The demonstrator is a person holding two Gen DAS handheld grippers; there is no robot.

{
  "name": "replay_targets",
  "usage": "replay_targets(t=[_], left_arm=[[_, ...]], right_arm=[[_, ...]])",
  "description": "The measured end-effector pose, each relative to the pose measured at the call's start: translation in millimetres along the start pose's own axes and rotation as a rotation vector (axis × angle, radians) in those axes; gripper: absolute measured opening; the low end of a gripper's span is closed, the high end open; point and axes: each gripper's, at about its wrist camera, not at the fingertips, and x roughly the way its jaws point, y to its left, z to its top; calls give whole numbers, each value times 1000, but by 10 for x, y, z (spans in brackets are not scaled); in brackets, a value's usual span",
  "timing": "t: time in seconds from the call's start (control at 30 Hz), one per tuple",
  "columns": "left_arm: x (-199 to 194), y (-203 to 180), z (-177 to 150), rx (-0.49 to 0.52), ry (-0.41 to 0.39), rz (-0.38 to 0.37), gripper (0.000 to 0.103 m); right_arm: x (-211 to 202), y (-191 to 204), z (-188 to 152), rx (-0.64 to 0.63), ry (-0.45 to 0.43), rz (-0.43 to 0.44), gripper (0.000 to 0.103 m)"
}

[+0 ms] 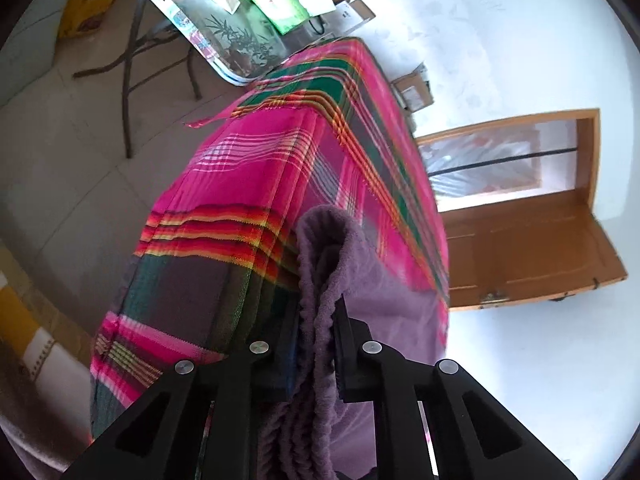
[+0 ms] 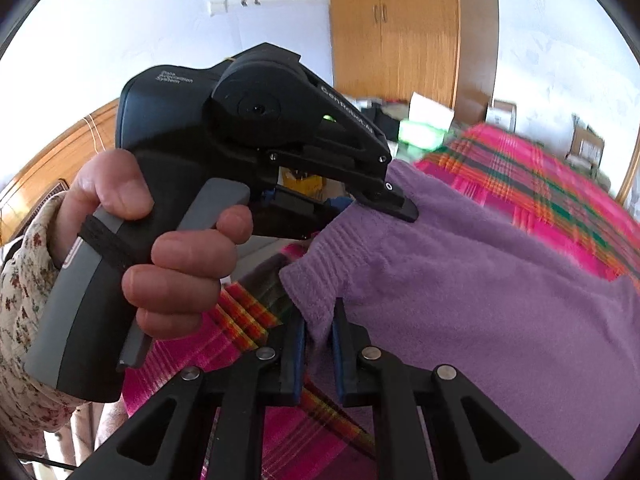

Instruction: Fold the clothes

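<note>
A: L cam first. What's btwn my fingers?

B: Your left gripper (image 1: 319, 344) is clamped on a bunched edge of the purple garment (image 1: 340, 264). Ribbed folds are squeezed btwn both pads, and the cloth rises past the fingertips in a loop.

A: And R?

B: Your right gripper (image 2: 319, 344) is closed on the same purple garment (image 2: 460, 300), pinching a ribbed edge btwn the blue-lined pads. From there the fabric spreads to the right of the fingers and beyond them.

A: I see the other unit in my R cam.

B: Yes, that's the left gripper (image 2: 400, 204), ahead of your R fingers and to their left. Its tip bites the garment's far ribbed edge. The person's hand (image 2: 160, 240) is wrapped round its grip w/ a floral sleeve (image 2: 20, 292) behind.

A: Under the cloth?

B: A pink plaid bedcover (image 1: 248, 172) on a mattress-like block. The garment lies on it, partly lifted at both pinch pts.

A: Further out?

B: In the L cam, a patterned table (image 1: 224, 36) w/ a green packet (image 1: 276, 4) sits past the block, and a wooden door (image 1: 520, 240) to the right of the fingers. In the R cam, a wooden wardrobe (image 2: 400, 28) stands against the far wall.
</note>
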Motion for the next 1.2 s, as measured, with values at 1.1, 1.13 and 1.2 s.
replay_targets(t=[1.1, 1.13, 1.2], left_arm=[[-184, -353, -20, 56, -72, 113, 13], [-195, -389, -33, 62, -76, 113, 13], [-209, -462, -64, 74, -83, 116, 13]], right_arm=[[-31, -235, 89, 79, -44, 99, 12], [-64, -243, 83, 83, -53, 102, 12], [-128, -257, 67, 88, -69, 105, 12]])
